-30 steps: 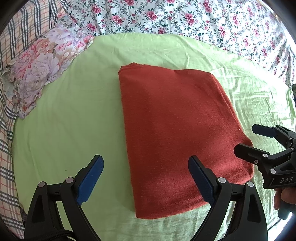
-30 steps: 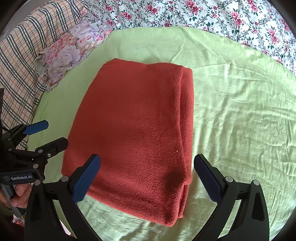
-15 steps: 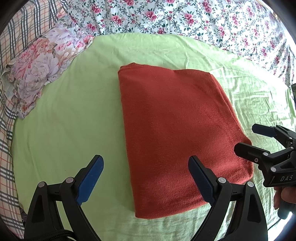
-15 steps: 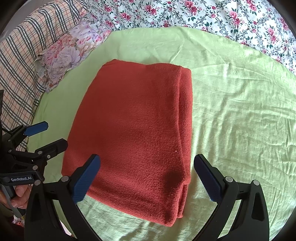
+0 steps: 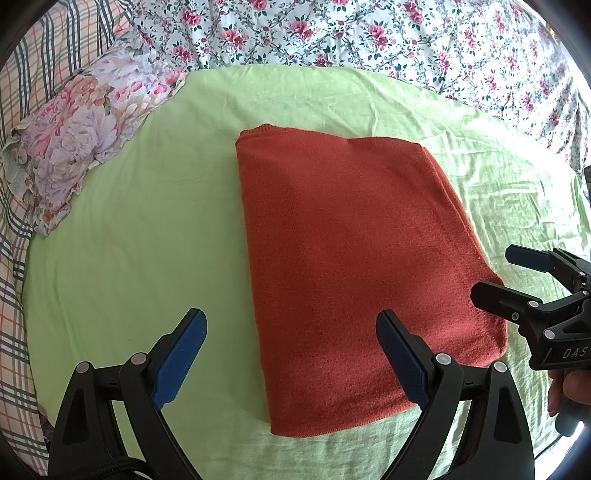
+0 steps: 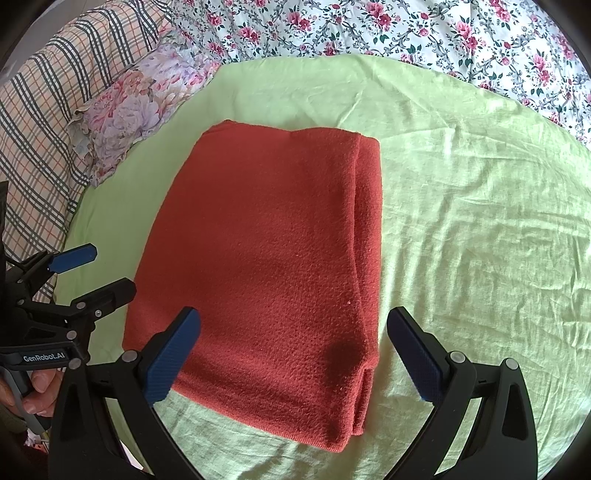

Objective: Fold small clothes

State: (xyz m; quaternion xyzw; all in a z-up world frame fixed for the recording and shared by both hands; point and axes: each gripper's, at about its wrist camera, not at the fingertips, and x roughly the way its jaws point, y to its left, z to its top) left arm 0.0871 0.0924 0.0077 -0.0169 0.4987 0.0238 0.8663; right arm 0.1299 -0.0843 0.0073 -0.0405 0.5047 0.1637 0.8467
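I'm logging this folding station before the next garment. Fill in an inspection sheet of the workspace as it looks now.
Surface: light green sheet, wrinkled.
Job's things: red-orange cloth, folded into a rectangle, lying flat, layered edges along its right side.
Clutter: nothing seen.
Grippers: left hand-held gripper open, over the cloth's near left edge; right hand-held gripper open, above its near end; neither holds anything.
Cables: nothing seen.
Surroundings: floral pillow, plaid fabric, floral bedspread.
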